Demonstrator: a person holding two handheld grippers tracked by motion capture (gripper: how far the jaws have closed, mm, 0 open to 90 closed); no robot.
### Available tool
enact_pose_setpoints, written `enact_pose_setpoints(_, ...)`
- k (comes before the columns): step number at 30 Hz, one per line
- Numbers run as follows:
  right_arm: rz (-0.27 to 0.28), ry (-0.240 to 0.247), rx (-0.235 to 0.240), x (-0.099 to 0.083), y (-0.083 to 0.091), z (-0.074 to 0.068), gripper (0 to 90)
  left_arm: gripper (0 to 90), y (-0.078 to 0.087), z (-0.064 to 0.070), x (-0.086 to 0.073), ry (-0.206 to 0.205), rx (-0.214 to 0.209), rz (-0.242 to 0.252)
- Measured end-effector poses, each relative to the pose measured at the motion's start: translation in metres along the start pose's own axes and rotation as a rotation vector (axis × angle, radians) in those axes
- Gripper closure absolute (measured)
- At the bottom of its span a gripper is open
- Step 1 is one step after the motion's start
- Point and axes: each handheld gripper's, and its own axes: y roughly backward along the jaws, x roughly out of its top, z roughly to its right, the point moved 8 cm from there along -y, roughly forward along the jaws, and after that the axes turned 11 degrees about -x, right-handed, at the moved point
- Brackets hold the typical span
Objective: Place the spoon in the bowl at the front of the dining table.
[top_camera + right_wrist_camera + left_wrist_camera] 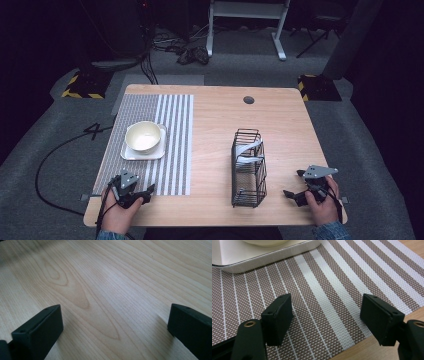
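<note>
Both hand-held grippers, left and right, gape empty | risk: bowl slips off plate if lifted carelessly near table's left edge.

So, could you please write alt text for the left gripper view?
Two black tongs stand open over a brown and white striped placemat. A white square plate holding a cream bowl sits on the mat beyond them.
</note>
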Motion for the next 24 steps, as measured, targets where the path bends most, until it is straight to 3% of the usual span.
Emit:
enact_pose_setpoints(5, -0.004, -0.023, -0.022, 0.0000, -0.0006, 0.0030, 0.1, 26.1, 0.0000, -0.0001, 0.0000, 0.000, 0.002, 0.000)
enact_pose_setpoints(24, -0.005, -0.025, -0.022, -0.0001, -0.0003, 0.0031, 0.3, 25.6, -0.0003, 0.0010, 0.0002, 0.010, 0.010, -0.002)
